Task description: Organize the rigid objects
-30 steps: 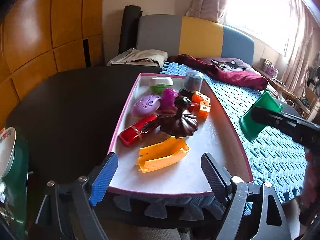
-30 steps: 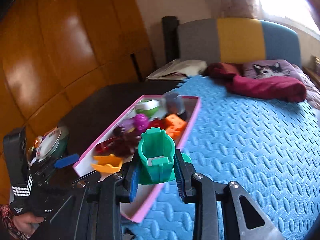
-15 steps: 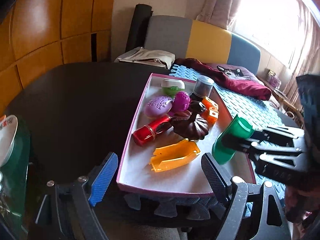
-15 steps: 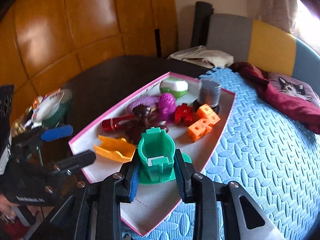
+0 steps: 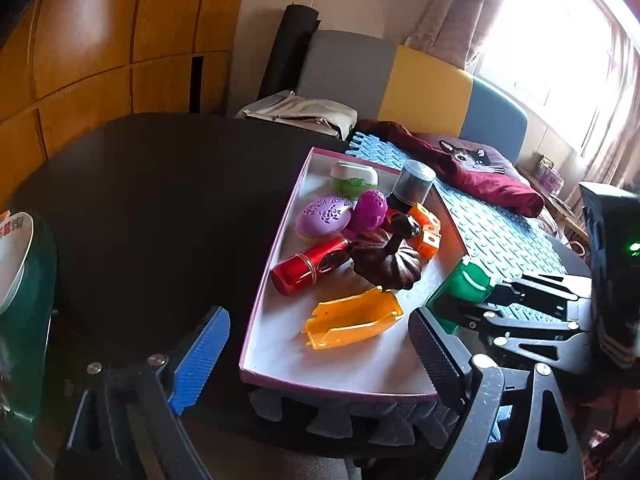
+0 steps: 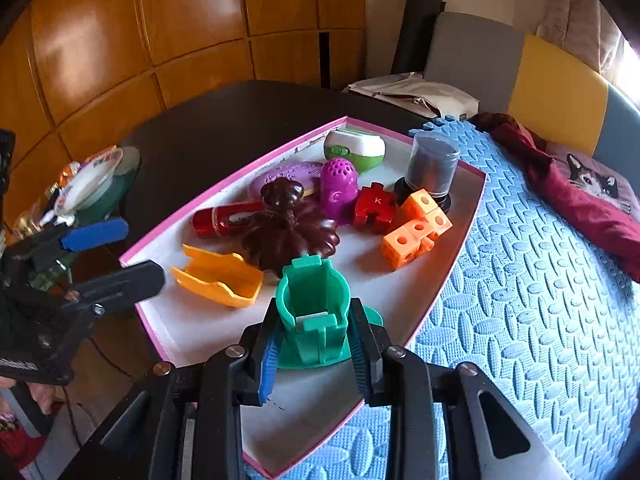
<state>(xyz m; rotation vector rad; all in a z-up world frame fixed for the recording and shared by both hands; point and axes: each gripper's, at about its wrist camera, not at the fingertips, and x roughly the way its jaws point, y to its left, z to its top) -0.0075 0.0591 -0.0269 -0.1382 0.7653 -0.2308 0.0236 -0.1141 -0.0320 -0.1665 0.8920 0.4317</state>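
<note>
we take the pink-rimmed tray (image 6: pixel 448 276) as our landmark; it sits half on the dark table (image 5: pixel 160 200) and half on the blue foam mat (image 6: pixel 540 280).

our right gripper (image 6: pixel 314 354) holds the green plastic holder (image 6: pixel 314 308), its pads pressed on both sides, narrow around it. the holder stands upright over the tray's near end, its round base low over the white floor; we cannot tell whether it touches. in the left wrist view the same holder (image 5: pixel 466 286) shows at the tray's right rim.

our left gripper (image 5: pixel 316 354) has its jaws opening, already wide, with nothing between them; it hangs off the tray's near corner, on the table side, and its blue pad (image 6: pixel 94 234) shows outside the tray's rim.

inside the tray, the orange scoop-shaped piece (image 6: pixel 218 276) lies just beside the holder, toward the table side. beyond it sits the dark brown pumpkin-shaped piece (image 6: pixel 288 228), with the red cylinder (image 6: pixel 220 218) touching it on the table side. the orange linked cubes (image 6: pixel 416 226) lie toward the mat-side rim, and the red puzzle piece (image 6: pixel 374 204) lies next to them. further in stand the magenta perforated dome (image 6: pixel 338 188) and the lilac oval case (image 6: pixel 280 174). at the tray's far end are the green and white container (image 6: pixel 356 148) and the dark jar with a clear cap (image 6: pixel 432 168).

beyond the tray's far end, a maroon cloth (image 6: pixel 580 200) lies on the mat.
</note>
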